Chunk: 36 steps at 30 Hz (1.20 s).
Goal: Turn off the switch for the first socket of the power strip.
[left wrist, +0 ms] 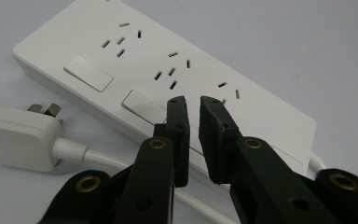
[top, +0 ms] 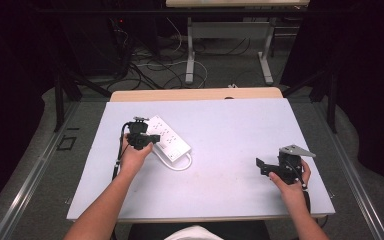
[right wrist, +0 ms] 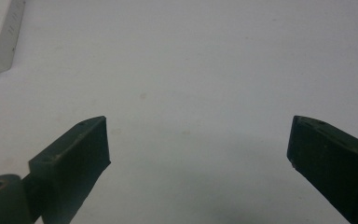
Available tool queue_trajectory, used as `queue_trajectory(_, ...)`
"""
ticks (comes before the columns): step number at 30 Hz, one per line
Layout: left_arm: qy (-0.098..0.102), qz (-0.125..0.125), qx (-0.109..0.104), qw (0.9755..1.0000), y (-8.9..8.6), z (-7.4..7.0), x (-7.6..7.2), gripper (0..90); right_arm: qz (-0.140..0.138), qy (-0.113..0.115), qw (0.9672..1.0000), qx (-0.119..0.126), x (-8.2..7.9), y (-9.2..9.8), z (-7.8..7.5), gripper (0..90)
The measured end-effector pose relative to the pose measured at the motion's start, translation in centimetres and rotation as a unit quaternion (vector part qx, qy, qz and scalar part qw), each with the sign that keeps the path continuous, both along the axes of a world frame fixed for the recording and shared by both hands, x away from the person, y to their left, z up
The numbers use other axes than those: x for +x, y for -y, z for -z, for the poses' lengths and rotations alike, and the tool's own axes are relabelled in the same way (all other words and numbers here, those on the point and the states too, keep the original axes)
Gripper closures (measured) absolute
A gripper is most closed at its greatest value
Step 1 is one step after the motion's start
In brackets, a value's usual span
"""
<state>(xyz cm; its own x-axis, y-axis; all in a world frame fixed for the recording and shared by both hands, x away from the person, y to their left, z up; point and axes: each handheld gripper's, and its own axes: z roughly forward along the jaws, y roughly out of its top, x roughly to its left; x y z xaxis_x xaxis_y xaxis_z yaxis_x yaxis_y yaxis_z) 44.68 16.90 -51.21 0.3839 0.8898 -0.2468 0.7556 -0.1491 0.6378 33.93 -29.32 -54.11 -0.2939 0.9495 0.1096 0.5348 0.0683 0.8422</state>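
With the left tongs [left wrist: 193, 103] nearly together, tips over the strip [left wrist: 168, 79] left of centre, I press its switch [left wrist: 142, 105] squarely, keeping the right tongs [right wrist: 198, 140] wide apart over bare surface [right wrist: 191, 56].

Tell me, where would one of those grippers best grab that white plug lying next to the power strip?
Probably across the plug's blocky white body, from above, jaws on its two long sides. It lies flat on the table beside the power strip, prongs at one end and cord at the other, leaving both sides free.
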Motion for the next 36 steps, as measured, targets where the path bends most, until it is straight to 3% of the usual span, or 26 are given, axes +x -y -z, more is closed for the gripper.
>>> queue_trajectory(11,0.004,0.012,-0.006,0.9999,0.2,-0.4,-0.2,68.8,-0.006,0.004,1.0,-0.004,0.1,0.0,0.0,4.9)
queue_trajectory(18,0.008,0.023,0.005,0.9997,0.6,-0.6,-0.3,60.9,-0.005,0.004,1.0,-0.002,0.1,0.1,-0.1,5.0)
queue_trajectory(23,0.019,0.03,0.008,0.9993,0.8,-0.6,-0.3,51.6,-0.006,0.004,1.0,-0.004,0.1,0.0,-0.1,5.1)
queue_trajectory(29,0.039,0.04,0.03,0.998,1.0,-0.5,-0.4,45.0,-0.005,0.003,1.0,-0.002,0.0,0.0,-0.1,5.2)
queue_trajectory(36,0.038,0.049,0.039,0.9973,1.0,-0.6,-0.6,33.9,-0.001,0.008,1.0,-0.002,0.0,-0.1,-0.1,5.4)
